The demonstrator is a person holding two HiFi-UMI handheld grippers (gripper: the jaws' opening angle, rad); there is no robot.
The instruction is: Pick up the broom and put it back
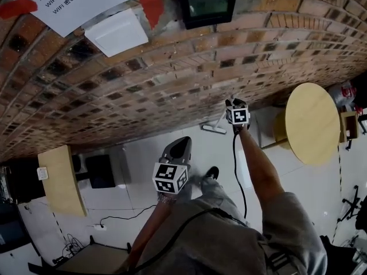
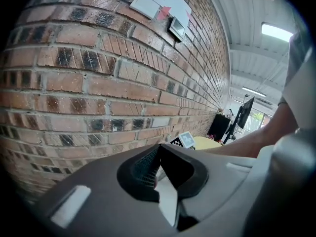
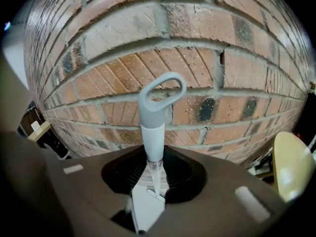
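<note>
Looking steeply down, the head view takes in a brick wall (image 1: 172, 85) above a pale floor (image 1: 149, 188). The right gripper (image 1: 234, 103) reaches out on a bare forearm close to that wall, and the thin shaft of the broom (image 1: 215, 128) slants down from it. The broom's head lies on the floor by the foot of the wall. The left gripper (image 1: 182, 142) sits nearer the person's body, well apart from the broom and above a black shoe (image 1: 211, 172). A round yellow surface (image 1: 312, 124) stands to the right.

The left gripper view shows the left gripper (image 2: 158, 154) with its jaws drawn together at the tips and nothing between them. Its camera faces along the brick wall (image 2: 98, 83). The marker cube (image 2: 186, 139) of the other gripper and the person's forearm (image 2: 247, 139) show beyond it.

In the right gripper view, the right gripper (image 3: 154, 164) is clamped on the white shaft of the broom (image 3: 159, 107). The grip sits just under the grey looped handle end, which stands upright against the bricks. Below the jaws the shaft narrows away to the small head on the floor. The yellow surface (image 3: 291, 167) shows at the right edge.
</note>
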